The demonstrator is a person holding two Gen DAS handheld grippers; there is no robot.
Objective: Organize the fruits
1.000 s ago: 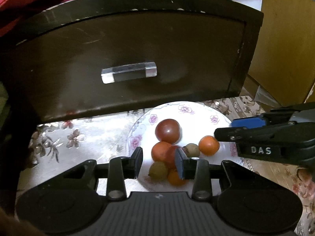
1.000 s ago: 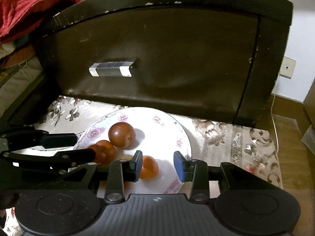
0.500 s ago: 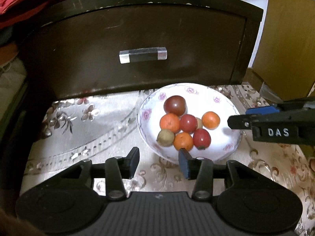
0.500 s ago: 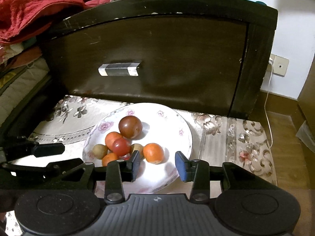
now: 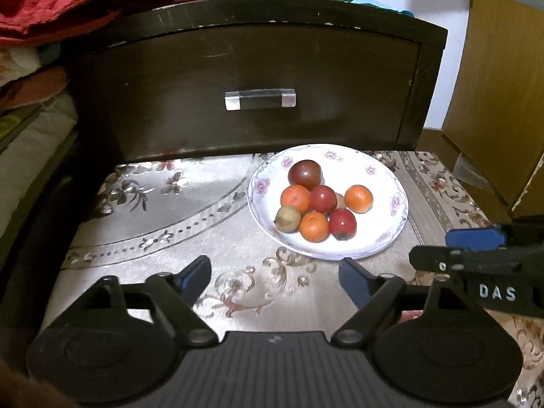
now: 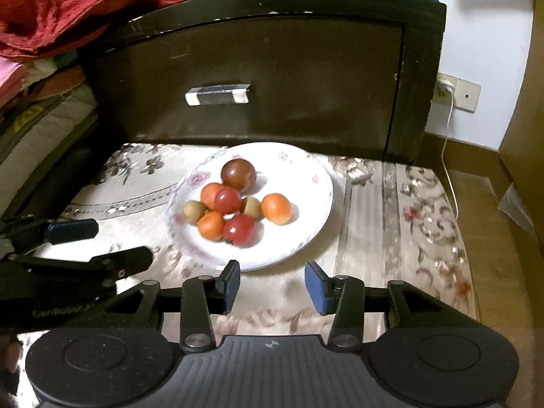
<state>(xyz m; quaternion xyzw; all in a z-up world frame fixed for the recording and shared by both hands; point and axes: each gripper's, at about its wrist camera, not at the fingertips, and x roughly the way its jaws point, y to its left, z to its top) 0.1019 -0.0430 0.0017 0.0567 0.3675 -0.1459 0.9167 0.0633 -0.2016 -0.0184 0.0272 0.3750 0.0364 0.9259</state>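
The jaws of the left gripper (image 5: 273, 277) stood wide apart in the left wrist view, having just been opening, with nothing between them but the floral tablecloth (image 5: 163, 217). Its blue-padded fingertips (image 5: 353, 280) hung short of the plate (image 5: 391, 238), apart from it. The white plate with pink flowers sat on the right part of the cloth, near the foot of a dark wooden drawer front (image 5: 258, 81) with a clear, metal-capped handle (image 5: 260, 99). On the plate lay a heap of fruit: a dark red tomato (image 5: 305, 173) at the back, a red tomato (image 5: 323, 199) in the middle and another (image 5: 342, 224) at the front, three oranges (image 5: 295, 199) (image 5: 314, 226) (image 5: 358, 198), and a brownish-green kiwi (image 5: 287, 218) at the left; a second brown fruit was mostly hidden behind the middle tomato. The right gripper (image 5: 442, 248) reached in from the right edge, beside the plate.

In the right wrist view, the right gripper's (image 6: 272, 284) jaws were partly apart, having just been opening a little, and held nothing. They hovered just short of the plate's (image 6: 306, 238) near rim, not touching it. The same fruits lay clustered left of the plate's centre, one orange (image 6: 276, 208) slightly apart on the right. The left gripper (image 6: 98, 244) lay at the left edge, over the cloth. Red fabric (image 6: 68, 13) was heaped on top of the furniture.
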